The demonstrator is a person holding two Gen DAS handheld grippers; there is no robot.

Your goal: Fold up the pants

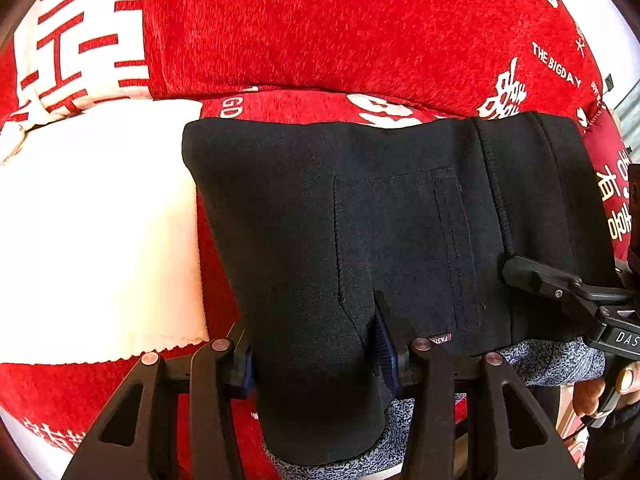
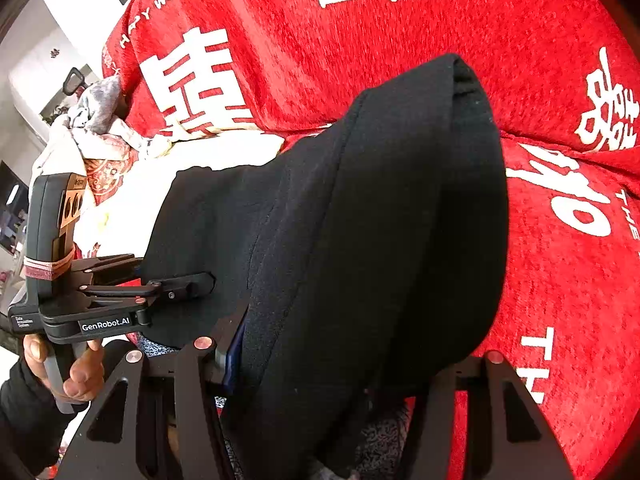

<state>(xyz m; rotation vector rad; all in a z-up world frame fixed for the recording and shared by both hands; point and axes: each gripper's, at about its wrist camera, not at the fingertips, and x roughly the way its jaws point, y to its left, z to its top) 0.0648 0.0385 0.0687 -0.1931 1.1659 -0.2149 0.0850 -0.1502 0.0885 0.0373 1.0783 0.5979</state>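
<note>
— Gripping the black pants [image 1: 400, 220], is the left hand-held gripper [image 1: 320, 360] closed on them?
— Yes, its jaws pinch a bunched fold of cloth. The right hand-held gripper [image 2: 340, 364] clamps a thick folded edge.
— Where do the pants lie?
— They spread over a red blanket [image 1: 320, 32], beside a white cloth [image 1: 96, 232].
</note>
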